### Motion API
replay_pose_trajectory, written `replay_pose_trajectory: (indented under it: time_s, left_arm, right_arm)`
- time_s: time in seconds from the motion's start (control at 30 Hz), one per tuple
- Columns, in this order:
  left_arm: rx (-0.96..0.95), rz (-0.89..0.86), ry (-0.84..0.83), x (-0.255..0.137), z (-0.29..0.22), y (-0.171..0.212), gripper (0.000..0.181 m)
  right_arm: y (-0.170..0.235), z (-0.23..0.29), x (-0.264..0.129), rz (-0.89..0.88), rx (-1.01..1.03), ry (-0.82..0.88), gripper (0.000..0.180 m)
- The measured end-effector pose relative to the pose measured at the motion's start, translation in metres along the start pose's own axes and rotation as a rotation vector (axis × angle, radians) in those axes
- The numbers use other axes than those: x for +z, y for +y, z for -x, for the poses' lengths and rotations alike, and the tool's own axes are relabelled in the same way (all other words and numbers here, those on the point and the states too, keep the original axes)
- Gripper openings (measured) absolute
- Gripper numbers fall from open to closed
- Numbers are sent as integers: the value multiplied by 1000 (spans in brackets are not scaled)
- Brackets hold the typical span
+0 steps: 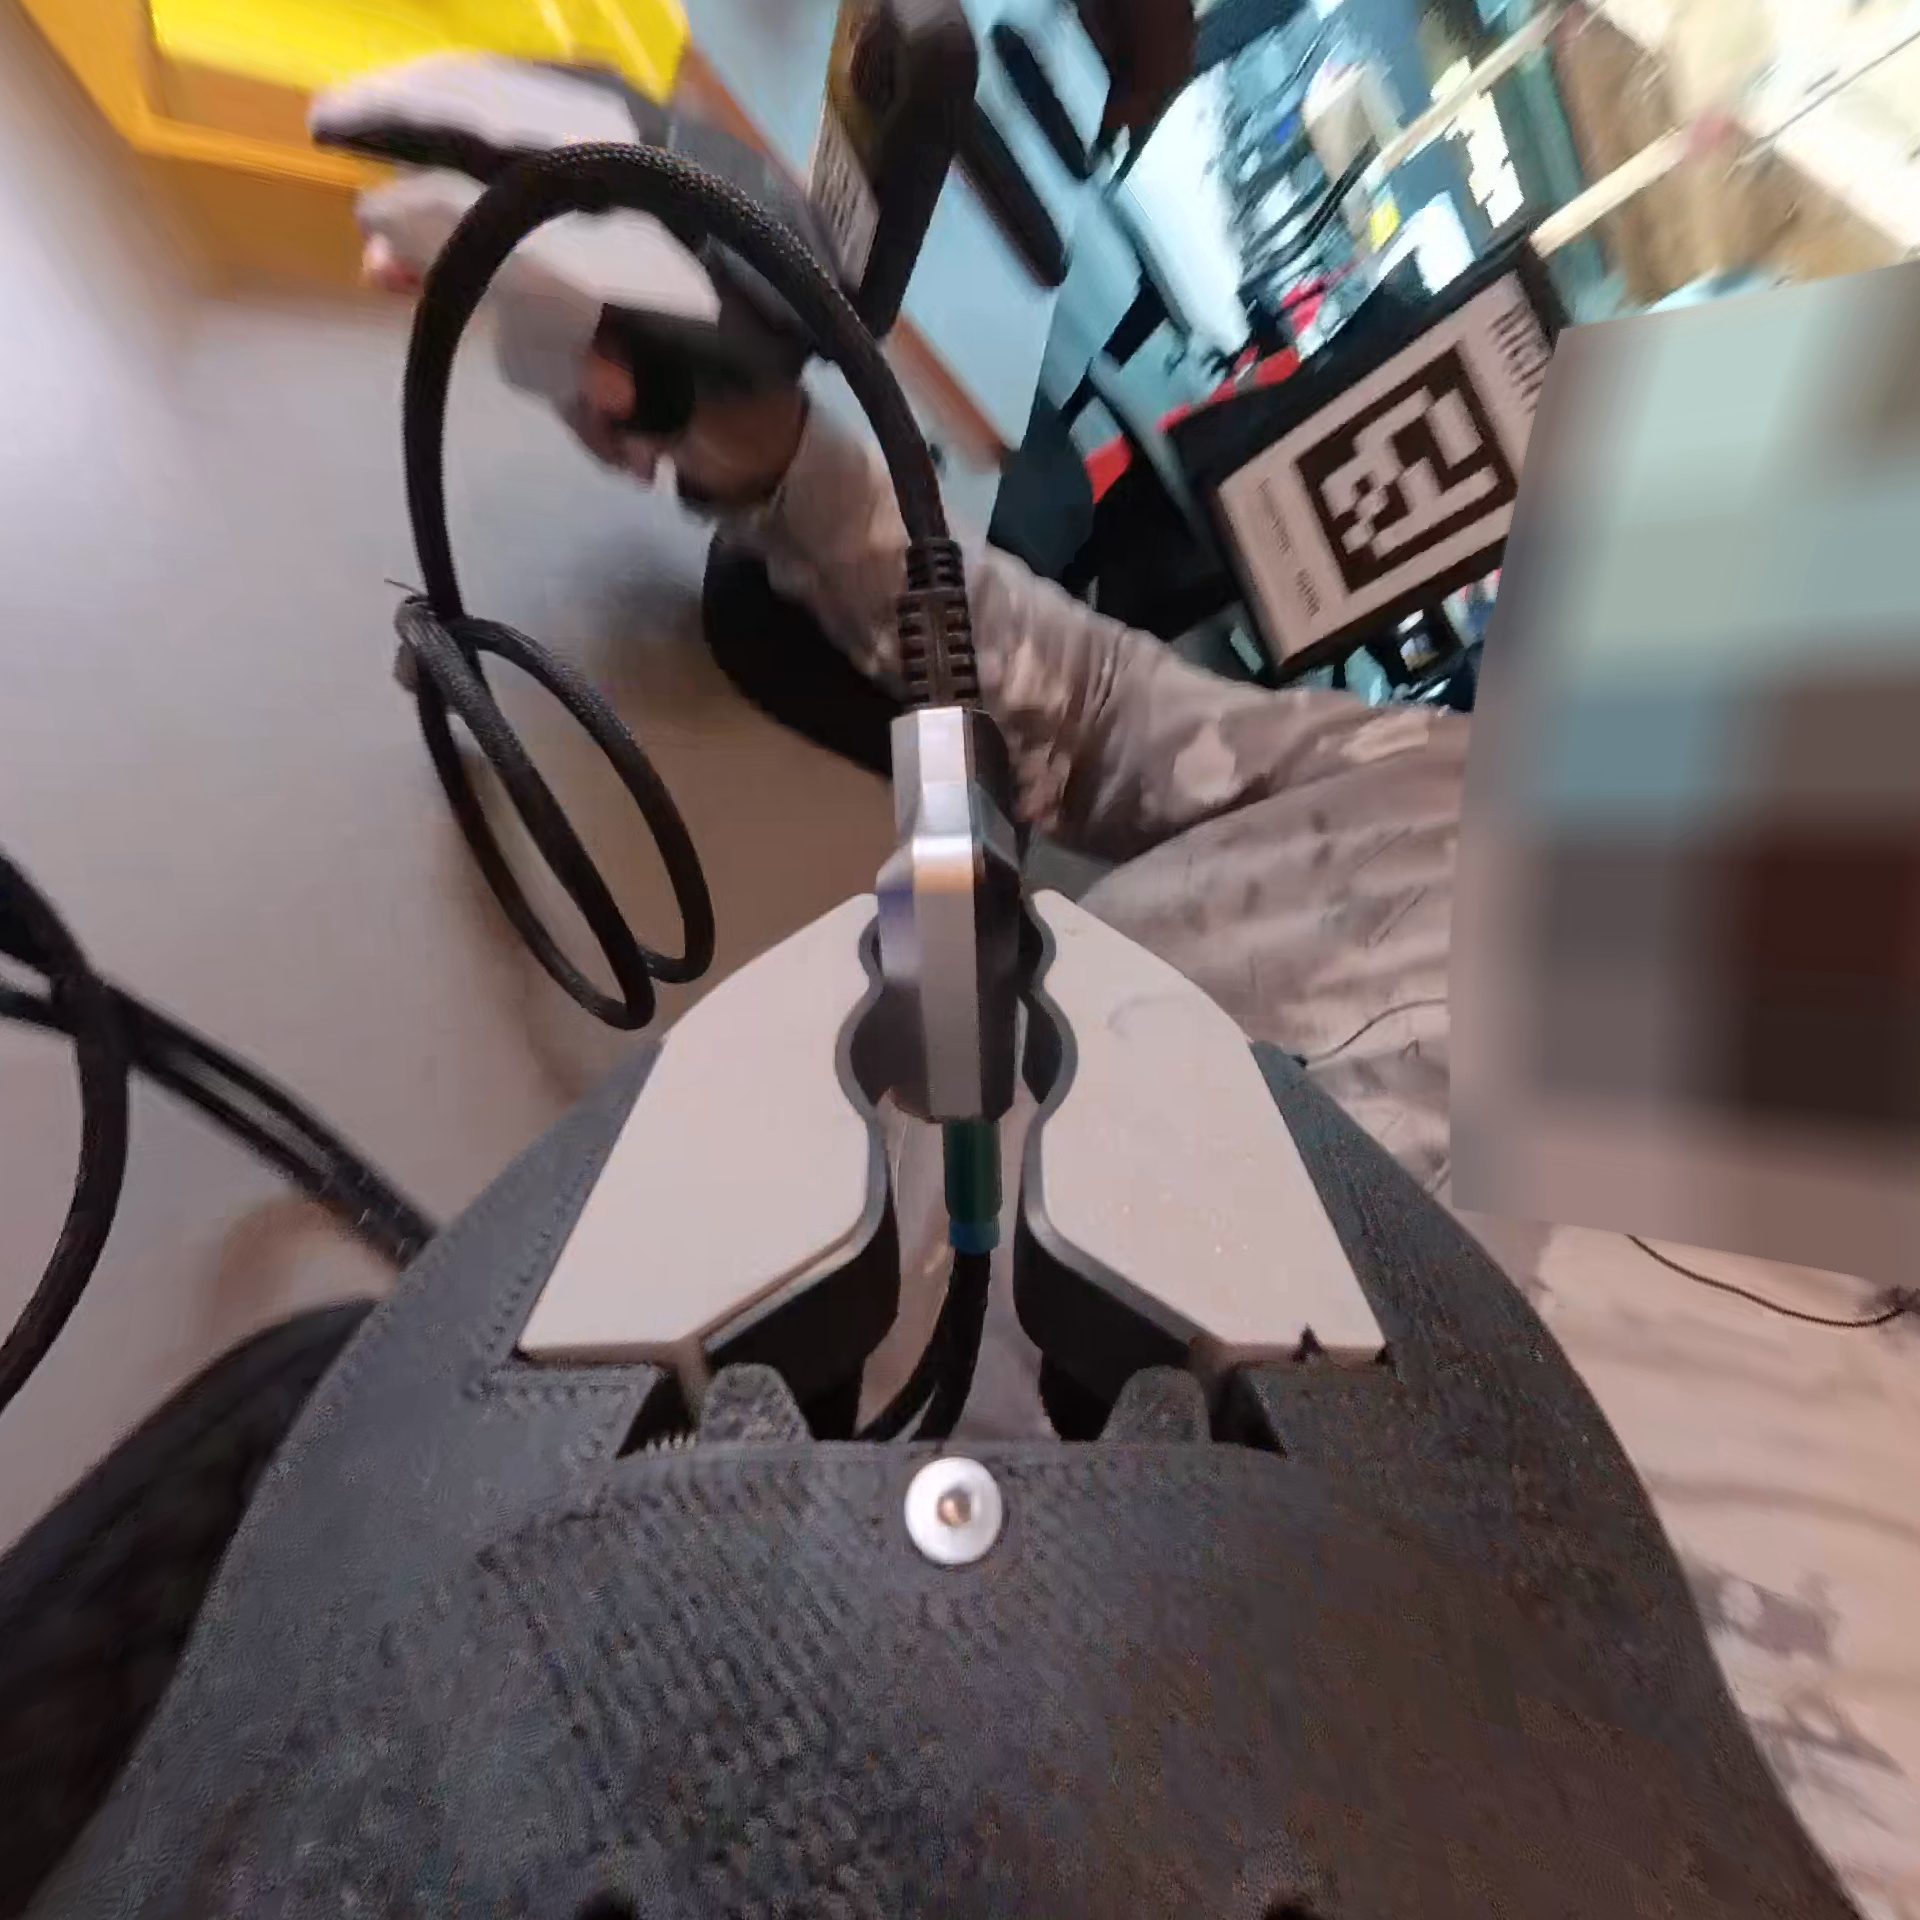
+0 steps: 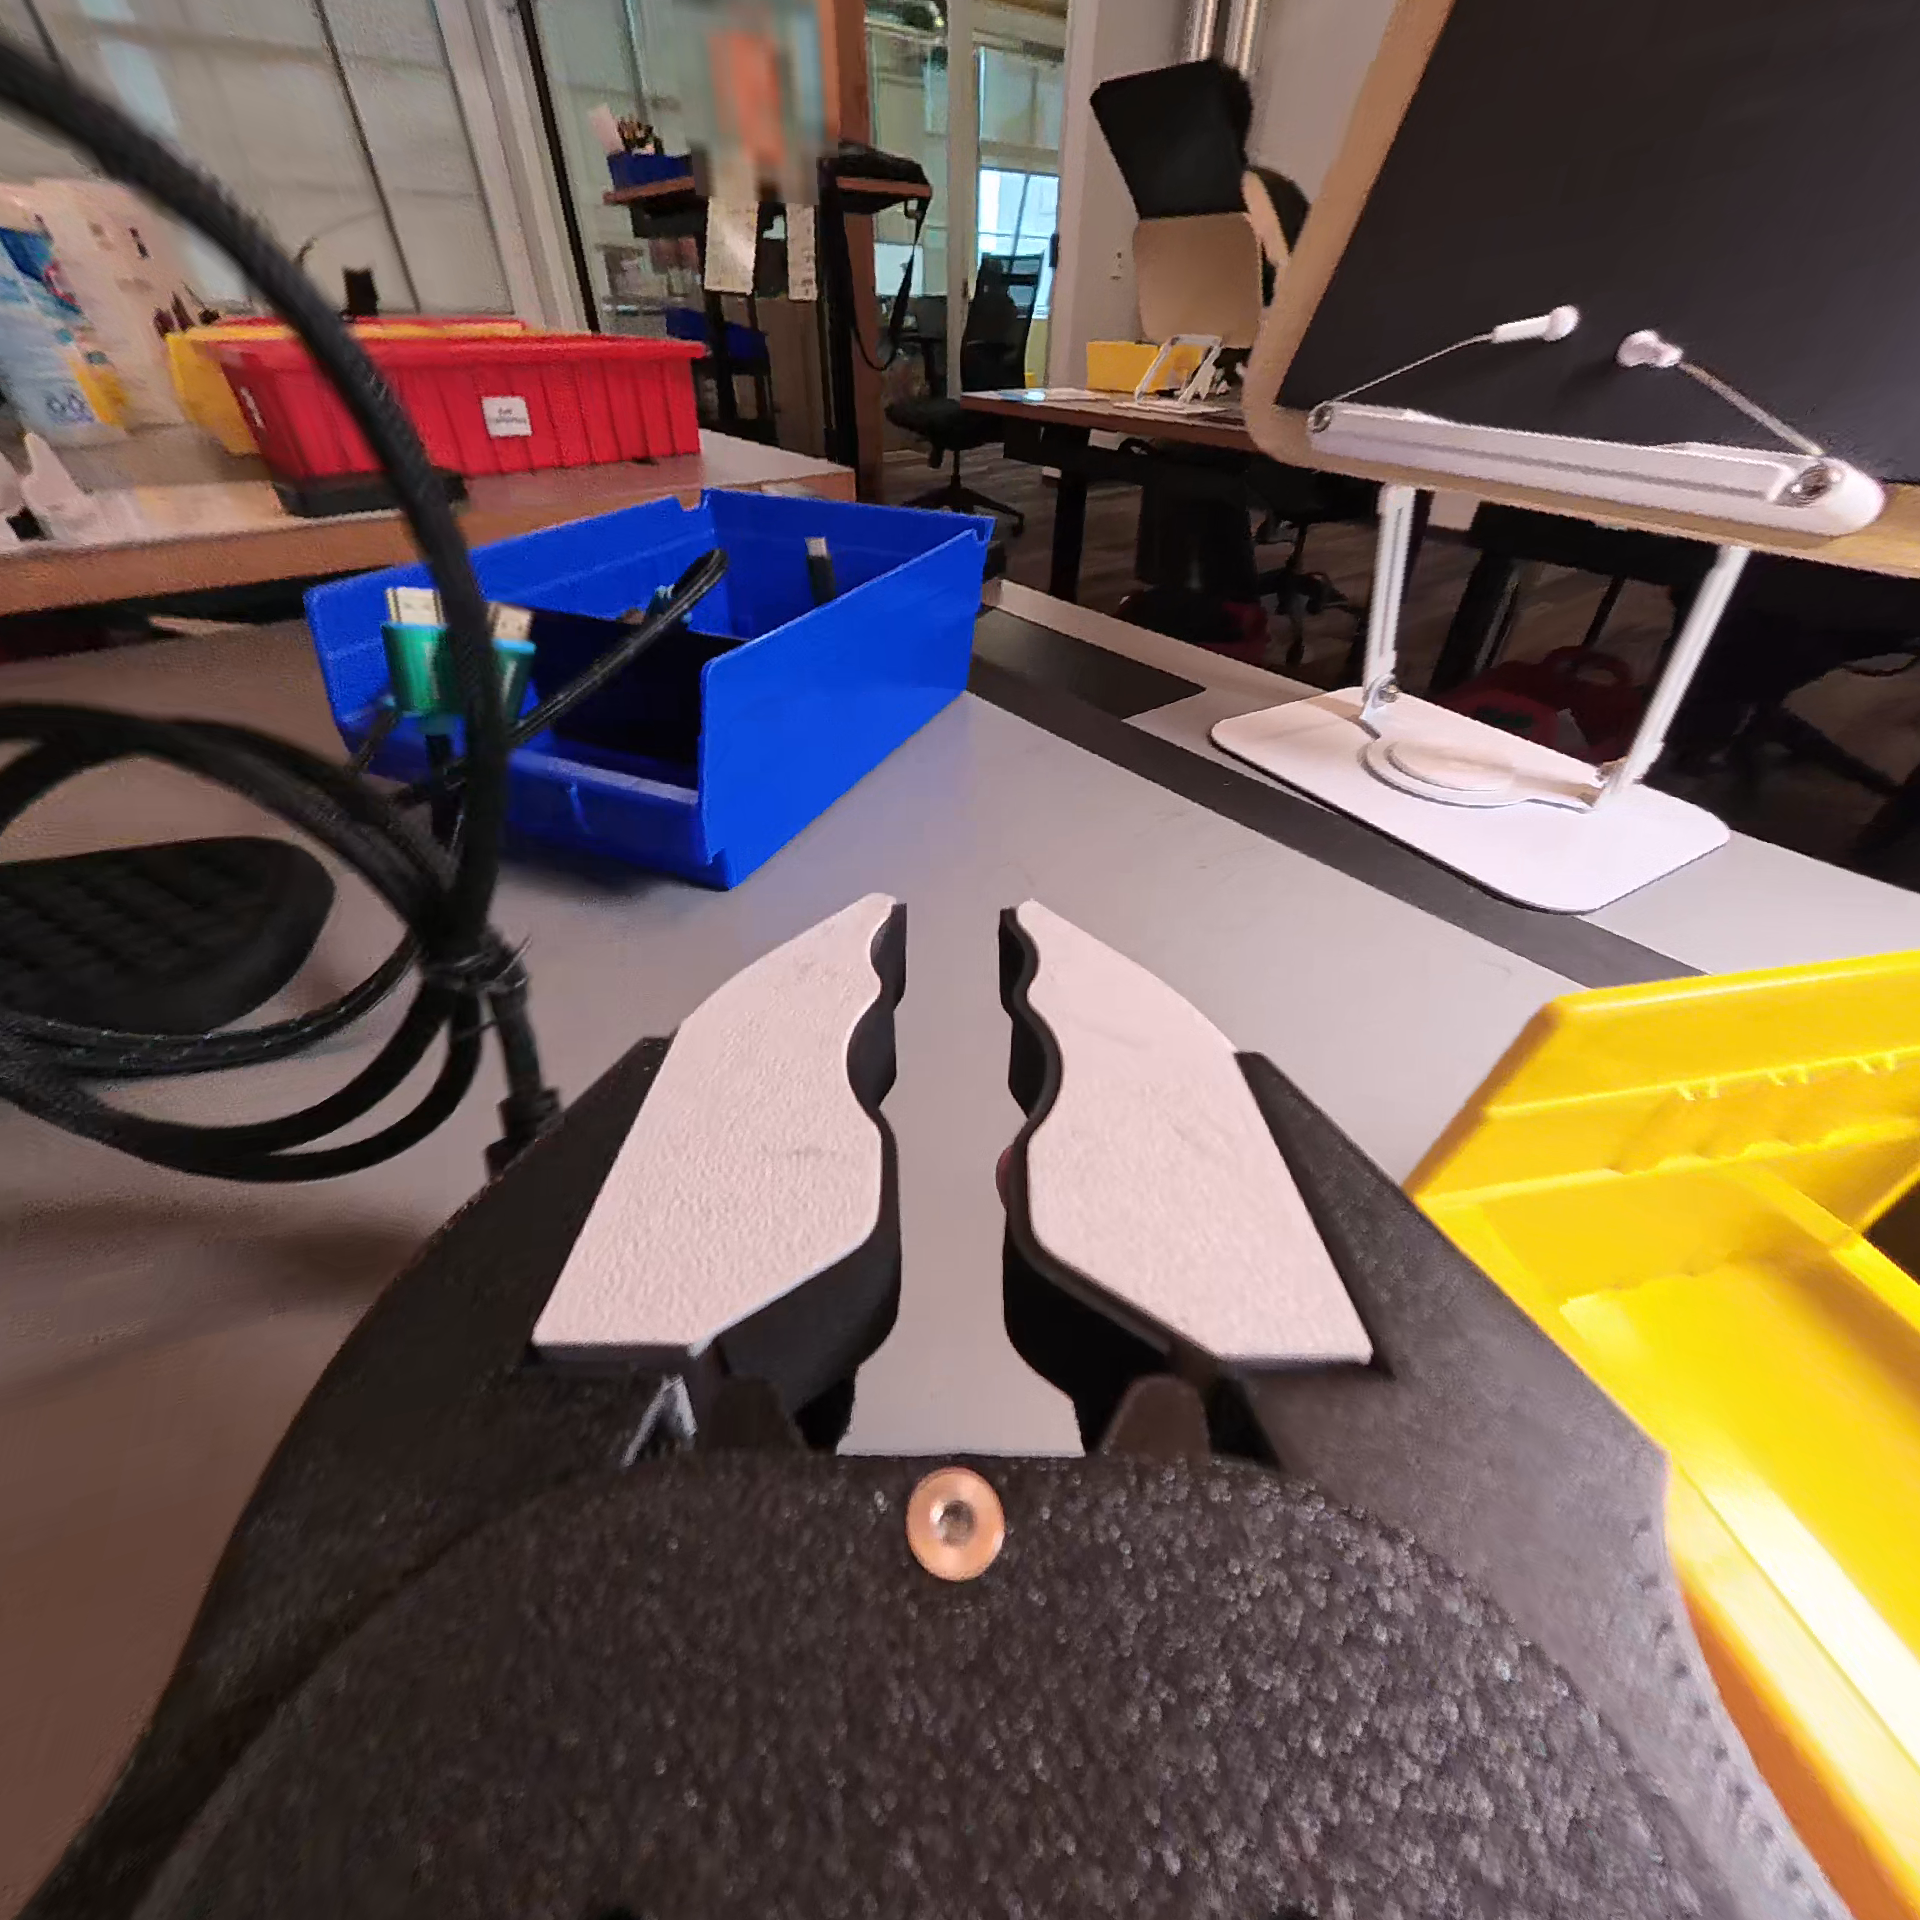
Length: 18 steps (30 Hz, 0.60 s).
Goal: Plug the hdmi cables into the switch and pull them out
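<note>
In the left wrist view my left gripper (image 1: 951, 920) is shut on a small silver HDMI switch (image 1: 940, 831), seen edge-on and lifted off the table. A black braided HDMI cable (image 1: 457, 343) is plugged into the switch's far end and loops left into a tied coil (image 1: 561, 821). A green plug (image 1: 971, 1174) sits in its near end between the fingers. In the right wrist view my right gripper (image 2: 953, 914) is open a little and empty, low over the grey table (image 2: 1195, 935). Black braided cable (image 2: 416, 499) hangs at its left. My right gripper also shows blurred in the left wrist view (image 1: 883, 135), held by a gloved hand.
A blue bin (image 2: 821, 717) ahead holds cables with two green plugs (image 2: 416, 655) at its left edge. A yellow bin (image 2: 1683, 1247) is close on the right. A white stand (image 2: 1475, 790) carries a dark panel at right. A red bin (image 2: 468, 405) stands behind. A black pad (image 2: 145, 925) lies at left.
</note>
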State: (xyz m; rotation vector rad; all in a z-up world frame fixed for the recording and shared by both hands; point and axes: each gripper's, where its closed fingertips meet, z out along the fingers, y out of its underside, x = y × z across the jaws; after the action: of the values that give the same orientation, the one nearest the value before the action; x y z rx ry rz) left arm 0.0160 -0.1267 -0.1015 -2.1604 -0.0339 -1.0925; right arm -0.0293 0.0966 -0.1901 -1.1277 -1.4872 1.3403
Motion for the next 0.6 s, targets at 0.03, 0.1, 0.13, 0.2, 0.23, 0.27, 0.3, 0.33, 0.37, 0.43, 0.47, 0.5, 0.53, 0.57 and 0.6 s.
replay_pose_trajectory:
  time_s: [0.03,0.1,0.13,0.2,0.23,0.27,0.3,0.33,0.37,0.43,0.47,0.5,0.53,0.57,0.6]
  left_arm:
    - [-11,58,-25,-2,-1,7,22]
    - [-16,220,-16,-3,-13,28,22]
    - [-10,292,-27,-1,-18,37,21]
    - [10,452,-52,2,-27,58,22]
    - [15,522,-66,2,-31,66,22]
    - [16,584,-80,1,-35,71,22]
    - [19,637,-93,-1,-37,75,22]
    - [29,680,-107,-3,-39,76,22]
    - [38,714,-119,-6,-41,76,22]
    - [62,774,-140,-12,-45,76,22]
    - [83,810,-154,-16,-48,75,22]
    - [111,847,-168,-20,-51,74,22]
    - [142,885,-185,-26,-54,72,22]
    - [175,921,-198,-31,-57,70,22]
    - [212,955,-207,-36,-61,68,23]
  right_arm:
    - [-2,-4,-2,-9,13,8,16]
    - [-4,-10,-6,-21,35,21,16]
    - [-4,-12,-7,-23,45,27,16]
    - [-3,-16,-9,-24,60,35,16]
    - [-3,-16,-9,-26,63,35,16]
    - [-3,-17,-9,-26,63,35,16]
    - [-3,-16,-9,-24,62,33,16]
    - [-3,-15,-9,-22,57,31,16]
    - [-3,-14,-9,-19,49,28,16]
    - [-3,-11,-9,-12,26,24,16]
    - [-3,-10,-9,-7,12,22,16]
    - [-2,-8,-9,-3,-1,21,16]
    - [-2,-7,-8,0,-10,18,16]
    - [-2,-6,-8,2,-15,14,16]
    - [-2,-5,-8,3,-15,9,16]
